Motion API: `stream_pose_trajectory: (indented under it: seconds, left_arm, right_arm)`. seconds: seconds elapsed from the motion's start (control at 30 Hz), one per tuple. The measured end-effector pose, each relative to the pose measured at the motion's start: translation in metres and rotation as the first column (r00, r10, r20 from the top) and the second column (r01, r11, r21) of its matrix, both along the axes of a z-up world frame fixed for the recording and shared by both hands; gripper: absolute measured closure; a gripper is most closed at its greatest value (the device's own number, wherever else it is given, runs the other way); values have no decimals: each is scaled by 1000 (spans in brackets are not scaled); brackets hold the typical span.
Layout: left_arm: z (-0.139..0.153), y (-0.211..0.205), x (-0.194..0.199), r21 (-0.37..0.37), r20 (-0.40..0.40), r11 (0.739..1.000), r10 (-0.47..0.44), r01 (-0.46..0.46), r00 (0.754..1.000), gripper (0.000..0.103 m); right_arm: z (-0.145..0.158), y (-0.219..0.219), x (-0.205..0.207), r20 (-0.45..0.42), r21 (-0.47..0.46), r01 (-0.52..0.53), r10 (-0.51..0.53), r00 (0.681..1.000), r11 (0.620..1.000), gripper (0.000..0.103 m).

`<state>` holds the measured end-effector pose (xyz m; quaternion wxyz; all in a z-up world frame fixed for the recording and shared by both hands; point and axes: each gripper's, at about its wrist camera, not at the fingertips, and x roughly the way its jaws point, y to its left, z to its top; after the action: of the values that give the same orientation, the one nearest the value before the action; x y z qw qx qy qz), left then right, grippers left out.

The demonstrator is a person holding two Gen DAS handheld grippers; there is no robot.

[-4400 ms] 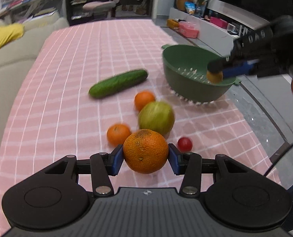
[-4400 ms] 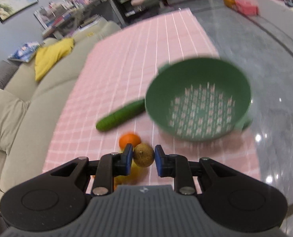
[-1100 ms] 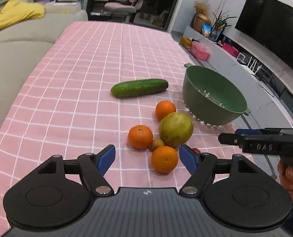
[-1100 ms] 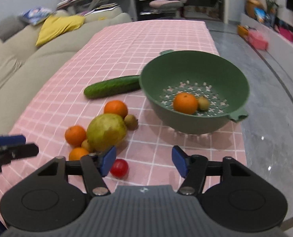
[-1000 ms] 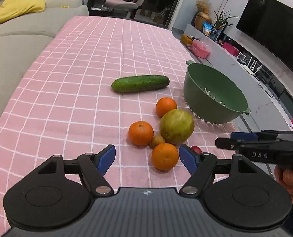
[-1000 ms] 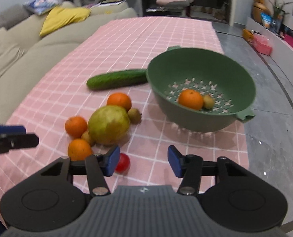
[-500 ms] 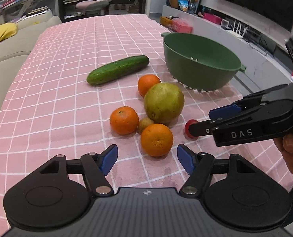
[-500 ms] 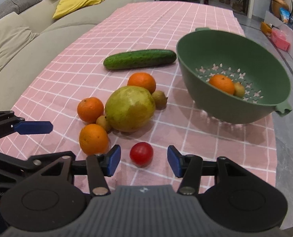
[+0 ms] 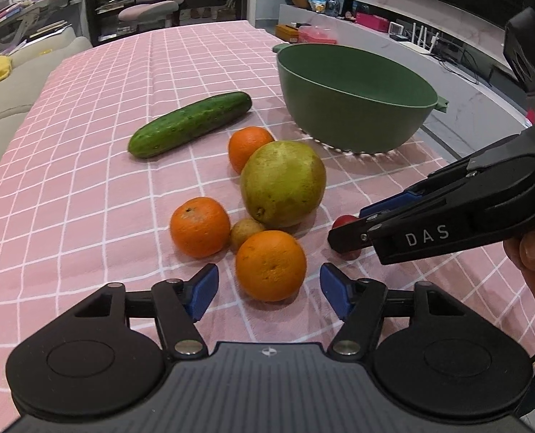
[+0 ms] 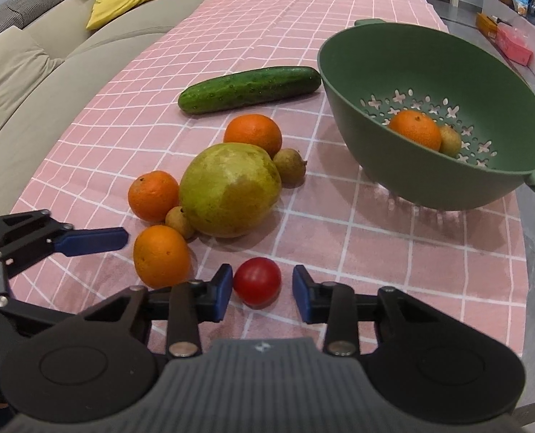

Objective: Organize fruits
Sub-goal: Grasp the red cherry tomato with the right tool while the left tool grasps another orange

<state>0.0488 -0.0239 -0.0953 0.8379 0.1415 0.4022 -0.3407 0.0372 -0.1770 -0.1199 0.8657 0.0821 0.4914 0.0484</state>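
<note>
Fruit lies on a pink checked cloth. My left gripper [image 9: 269, 290] is open, its jaws either side of the nearest orange [image 9: 271, 265]. My right gripper [image 10: 262, 293] is open around a small red tomato [image 10: 257, 280], not touching it. A large green-yellow fruit [image 10: 230, 189] sits in the middle with two more oranges [image 10: 153, 195] [image 10: 253, 133] and small brown fruits [image 10: 289, 166] beside it. The green colander [image 10: 433, 176] at the right holds an orange [image 10: 415, 130] and a brown fruit [image 10: 449, 140].
A cucumber [image 10: 249, 88] lies beyond the fruit pile, left of the colander. A beige sofa [image 10: 33, 72] with a yellow cushion runs along the cloth's left side. The table's edge and grey floor lie right of the colander.
Both grippers have lowered and moved in on the fruit. The left one now brackets the nearest orange, the right one brackets the tomato. The fruit has not moved.
</note>
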Motion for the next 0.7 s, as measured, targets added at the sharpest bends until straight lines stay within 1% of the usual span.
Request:
stream_pose_trajectory:
  seconds: [0.1, 0.13, 0.23, 0.3, 0.4, 0.57, 0.7]
  left_arm:
    - [-2, -3, 0, -9, 1, 1000, -12, 12, 1000, 36]
    - [-2, -3, 0, -13, 2, 1000, -15, 15, 1000, 37]
    - [-3, -3, 0, -15, 10, 1000, -18, 18, 1000, 43]
    - [-3, -1, 2, -18, 9, 1000, -11, 11, 1000, 50]
    - [-4, 1, 4, -35, -3, 999, -2, 2, 1000, 51]
    - [-4, 0, 2, -24, 10, 1000, -10, 10, 1000, 52]
    - [-3, 1, 1, -29, 1, 1000, -11, 11, 1000, 52]
  right_arm:
    - [0, 0, 0, -3, 8, -3, 3, 1000, 1000, 74]
    - [0, 0, 1, -4, 10, -4, 4, 1000, 1000, 77]
    - [0, 0, 2, -9, 14, -5, 5, 1000, 1000, 77]
    - [0, -1, 3, -11, 19, -2, 3, 1000, 1000, 78]
    - [0, -1, 3, -12, 21, -2, 3, 1000, 1000, 78]
    - [0, -2, 2, -13, 21, 0, 0, 1000, 1000, 78]
    - [1, -3, 0, -13, 21, 5, -4, 1000, 1000, 79]
